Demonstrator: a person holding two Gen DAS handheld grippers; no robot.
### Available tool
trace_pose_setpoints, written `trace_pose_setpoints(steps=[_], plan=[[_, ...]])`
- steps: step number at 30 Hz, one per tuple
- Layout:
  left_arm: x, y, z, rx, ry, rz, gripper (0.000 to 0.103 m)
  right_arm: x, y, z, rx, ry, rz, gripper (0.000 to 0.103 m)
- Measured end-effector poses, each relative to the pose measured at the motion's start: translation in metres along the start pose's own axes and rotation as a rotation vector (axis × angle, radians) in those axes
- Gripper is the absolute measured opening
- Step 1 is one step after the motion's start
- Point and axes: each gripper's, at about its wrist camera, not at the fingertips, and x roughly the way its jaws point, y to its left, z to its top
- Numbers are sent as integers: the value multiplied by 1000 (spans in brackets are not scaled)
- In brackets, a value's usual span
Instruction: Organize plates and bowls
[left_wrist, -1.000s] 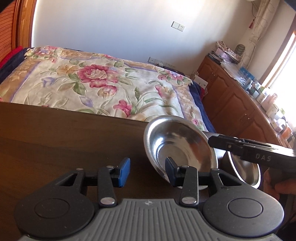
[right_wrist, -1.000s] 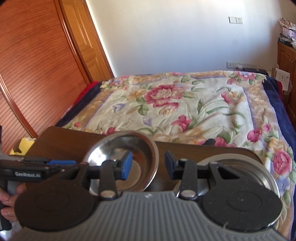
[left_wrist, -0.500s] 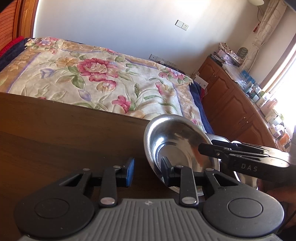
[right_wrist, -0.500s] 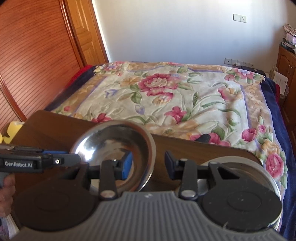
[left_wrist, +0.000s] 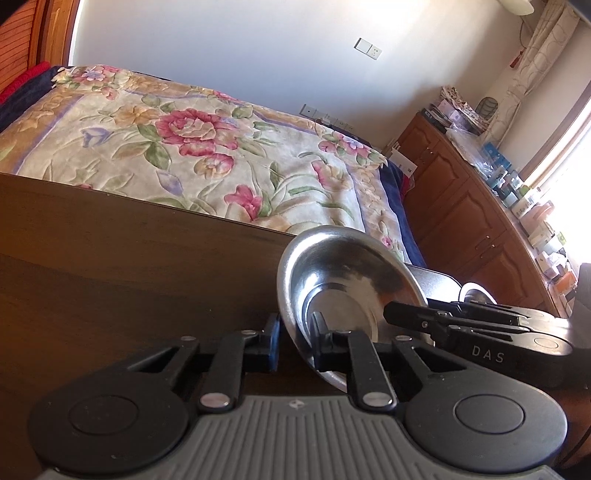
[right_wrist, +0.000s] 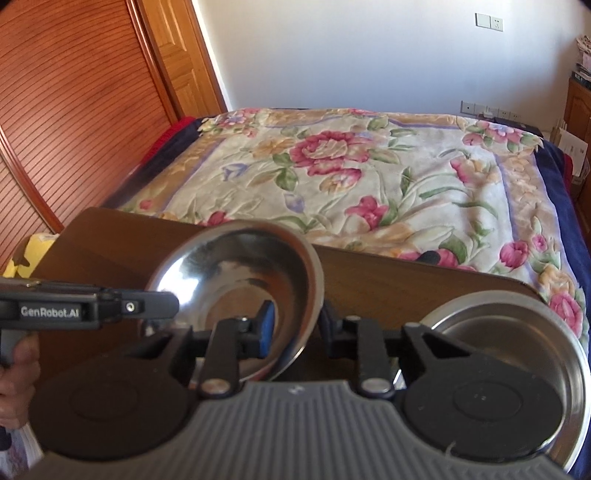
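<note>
A shiny steel bowl (left_wrist: 343, 291) (right_wrist: 243, 284) is held tilted above the dark wooden table (left_wrist: 110, 266). My left gripper (left_wrist: 295, 341) straddles the bowl's left rim, one finger inside and one outside, pads close on the rim. My right gripper (right_wrist: 295, 328) straddles the opposite rim the same way. Each gripper shows in the other's view, the right gripper (left_wrist: 461, 328) and the left gripper (right_wrist: 92, 306). A second steel dish (right_wrist: 517, 332) sits on the table at the right, partly hidden by my right gripper's body.
Behind the table is a bed with a flowered cover (right_wrist: 351, 177). Wooden cabinets with clutter (left_wrist: 480, 206) stand at the right. A wooden wardrobe door (right_wrist: 74, 110) is at the left. The table's far edge (right_wrist: 406, 266) runs just behind the bowl.
Both grippers have narrowed around the bowl's rims. The bowl has risen and tilted a little, and both views have lifted with it.
</note>
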Motion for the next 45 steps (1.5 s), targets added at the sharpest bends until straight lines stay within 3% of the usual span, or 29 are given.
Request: trace_pose_setpoints(steps=[7,21,31,45], plan=[[-5,3,0,14,-16,10,15,-1,-2,-4,29,-11,16,16],[-79,-29,-17,101,-83,-33,15,-63,12,-16,66,-96,58,15],[-133,-45,-58,189,-117,-13,16,-114,38,-46,43,-139,77,15],[-172,-50,-135,296,-90,-41,17,-146,62,-101,0,-99,42,15]])
